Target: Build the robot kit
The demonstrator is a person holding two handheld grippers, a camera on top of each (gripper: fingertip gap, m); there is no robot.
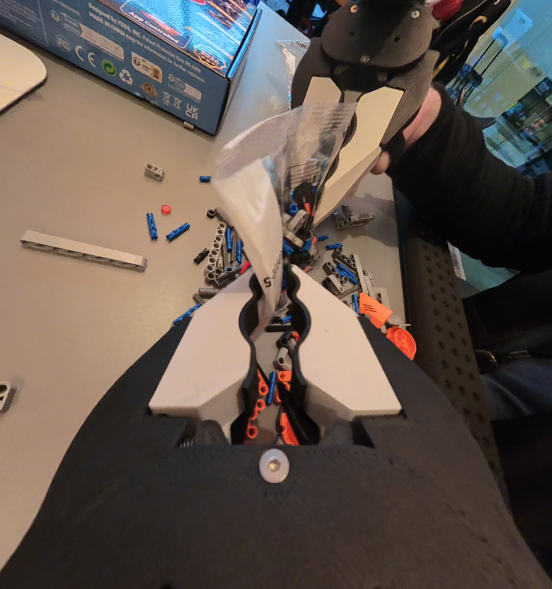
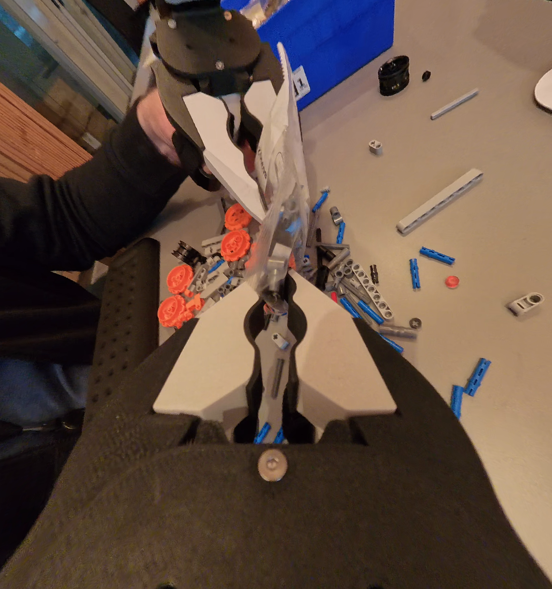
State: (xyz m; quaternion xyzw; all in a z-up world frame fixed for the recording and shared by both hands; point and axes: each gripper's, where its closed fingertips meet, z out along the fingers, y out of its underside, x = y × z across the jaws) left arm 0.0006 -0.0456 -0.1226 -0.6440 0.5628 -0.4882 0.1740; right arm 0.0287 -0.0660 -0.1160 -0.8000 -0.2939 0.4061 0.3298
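Note:
A clear plastic bag [image 1: 268, 178] with small building parts in it hangs stretched between both grippers above the grey table. My left gripper [image 1: 273, 274] is shut on one end of it. My right gripper [image 2: 284, 277] is shut on the other end of the bag [image 2: 284, 178]. Each gripper shows in the other's view: the right one [image 1: 316, 204] and the left one [image 2: 262, 204], each held by a hand in a black sleeve. Under the bag lies a pile of loose grey, blue and black parts [image 1: 223, 255], also in the right wrist view [image 2: 348, 280].
Orange gears [image 2: 235, 243] lie by the table edge, next to a black perforated armrest [image 2: 124, 318]. A blue box [image 1: 160, 57] stands at the back. A long grey beam [image 1: 83, 250], scattered blue pins [image 1: 152, 225], a black wheel [image 2: 393, 76] and a white rounded object [image 1: 3, 73] lie around. The gap from one gripper's tips to the other's is roughly 5 centimeters.

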